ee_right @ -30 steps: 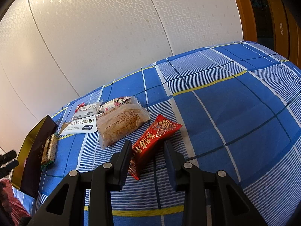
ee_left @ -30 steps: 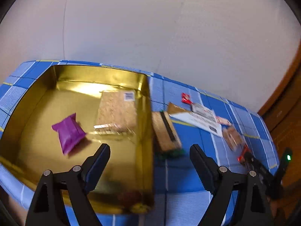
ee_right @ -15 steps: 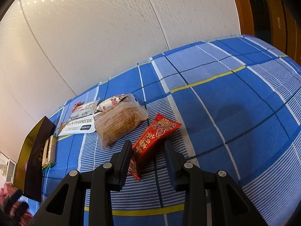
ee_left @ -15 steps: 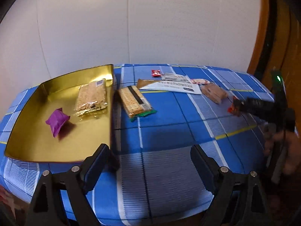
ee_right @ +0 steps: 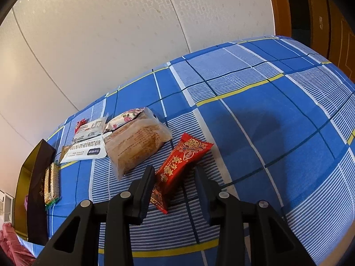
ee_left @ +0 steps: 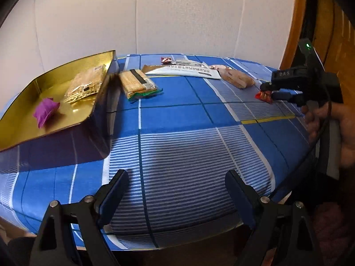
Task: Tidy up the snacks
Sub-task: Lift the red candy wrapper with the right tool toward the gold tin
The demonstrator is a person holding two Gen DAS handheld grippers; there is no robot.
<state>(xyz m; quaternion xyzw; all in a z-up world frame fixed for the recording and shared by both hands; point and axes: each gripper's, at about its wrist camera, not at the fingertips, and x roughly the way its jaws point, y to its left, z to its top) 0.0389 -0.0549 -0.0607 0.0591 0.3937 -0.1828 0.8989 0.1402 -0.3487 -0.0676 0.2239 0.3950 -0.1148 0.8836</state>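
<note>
Open cloth point(ee_left: 177, 119) beside tray point(ee_left: 101, 113)

A blue plaid cloth point(ee_left: 177, 115) lies below a white wall point(ee_left: 177, 15).

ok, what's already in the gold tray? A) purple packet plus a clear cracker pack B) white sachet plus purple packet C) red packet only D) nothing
A: the left wrist view shows the purple packet and the clear cracker pack lying inside the gold tray; the red packet lies on the cloth between the right gripper's jaws.
</note>
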